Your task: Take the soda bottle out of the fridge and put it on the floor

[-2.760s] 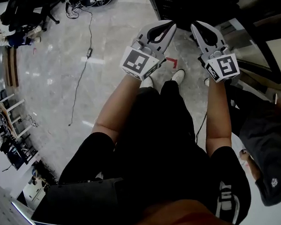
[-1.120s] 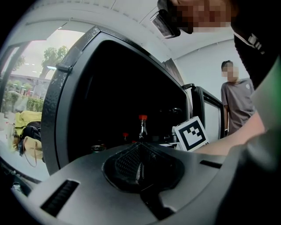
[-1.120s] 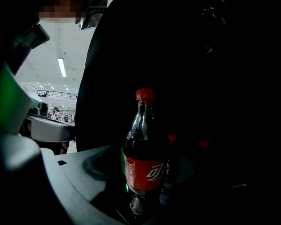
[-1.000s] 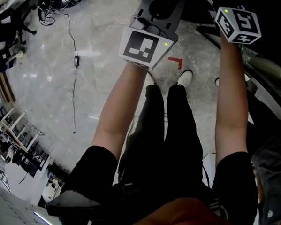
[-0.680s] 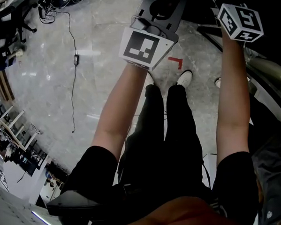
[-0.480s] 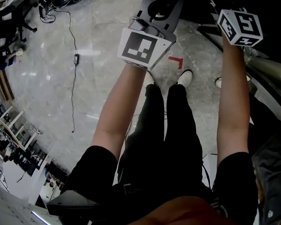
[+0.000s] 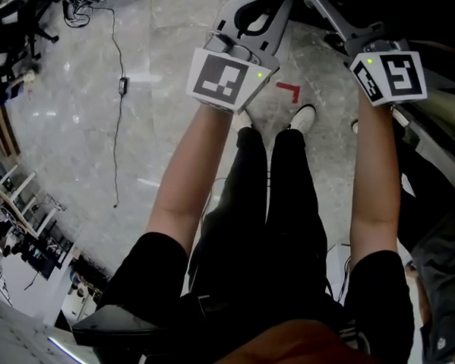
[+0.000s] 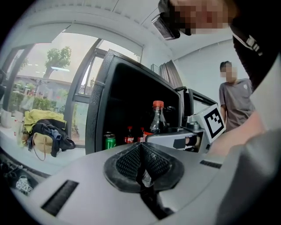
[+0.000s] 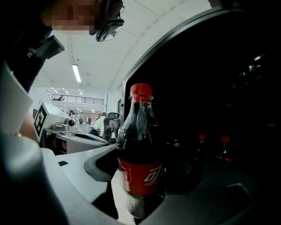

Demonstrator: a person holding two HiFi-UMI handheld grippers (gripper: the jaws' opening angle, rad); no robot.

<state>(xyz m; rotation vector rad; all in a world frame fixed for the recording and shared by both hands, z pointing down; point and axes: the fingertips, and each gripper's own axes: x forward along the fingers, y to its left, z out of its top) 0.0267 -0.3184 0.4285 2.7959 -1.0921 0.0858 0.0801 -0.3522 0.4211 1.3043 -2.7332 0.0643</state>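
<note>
The right claw (image 9: 140, 172) is clamped on the soda bottle (image 9: 138, 145). The bottle stands upright between its jaws, gripped around the red label. The dark inside of the fridge (image 9: 219, 88) is just beyond the claw, with a couple of small bottles (image 9: 201, 145) further in. The left claw (image 8: 141, 163) is pinched together on nothing, and it sees the bottle ahead and a bit to its right.

Best bet for this step is probably a steady squeeze, keeping the bottle vertical. The person should draw it straight back until it's fully clear of the fridge opening, and only then drop toward the floor (image 7: 95, 131). The jaws shouldn't open until the base sits flat, since a tall bottle will likely tip if it lands on an edge. The left claw looks fine staying out of the way.

Compared with half a second ago, the right claw's marker cube sits lower in the head view and nearer the person, so the arm seems to be pulling back. The left claw has barely shifted.
</note>
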